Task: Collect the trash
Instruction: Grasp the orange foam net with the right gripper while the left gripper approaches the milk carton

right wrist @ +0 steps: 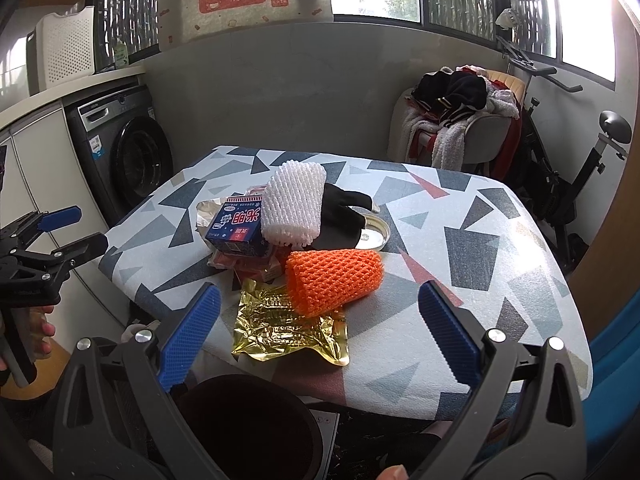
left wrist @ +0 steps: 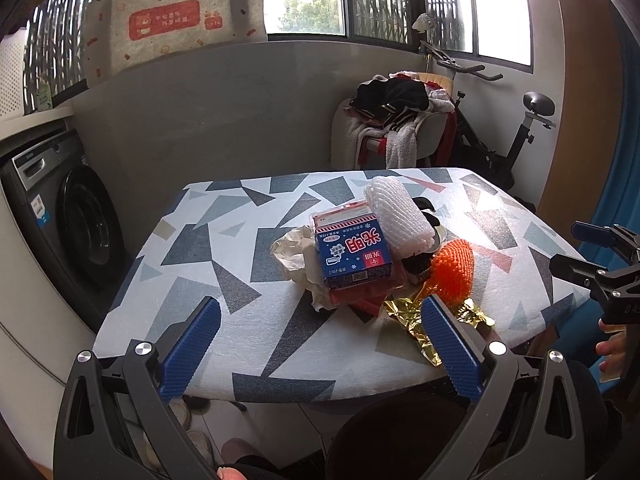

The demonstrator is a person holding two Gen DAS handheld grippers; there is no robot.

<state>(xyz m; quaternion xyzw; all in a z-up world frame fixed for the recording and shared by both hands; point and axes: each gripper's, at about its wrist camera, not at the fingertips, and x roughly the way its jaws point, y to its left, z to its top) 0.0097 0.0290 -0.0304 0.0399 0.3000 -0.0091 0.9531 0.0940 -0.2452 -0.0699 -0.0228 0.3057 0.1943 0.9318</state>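
The trash sits heaped mid-table point(right wrist: 460, 304): a blue carton point(right wrist: 236, 230) under a white foam net point(right wrist: 294, 204), an orange foam net point(right wrist: 334, 280) lying on a gold wrapper point(right wrist: 288, 330), with a black glove point(right wrist: 340, 216) and metal lid point(right wrist: 376, 236) behind. A dark bin point(right wrist: 248, 424) stands below the near edge. The left gripper point(left wrist: 320, 344) and right gripper point(right wrist: 320, 340) hover spread wide, empty.

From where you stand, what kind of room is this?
Probably a home laundry balcony or utility room: a washing machine under a counter, a chair piled with clothes, and an exercise bike by the barred windows.
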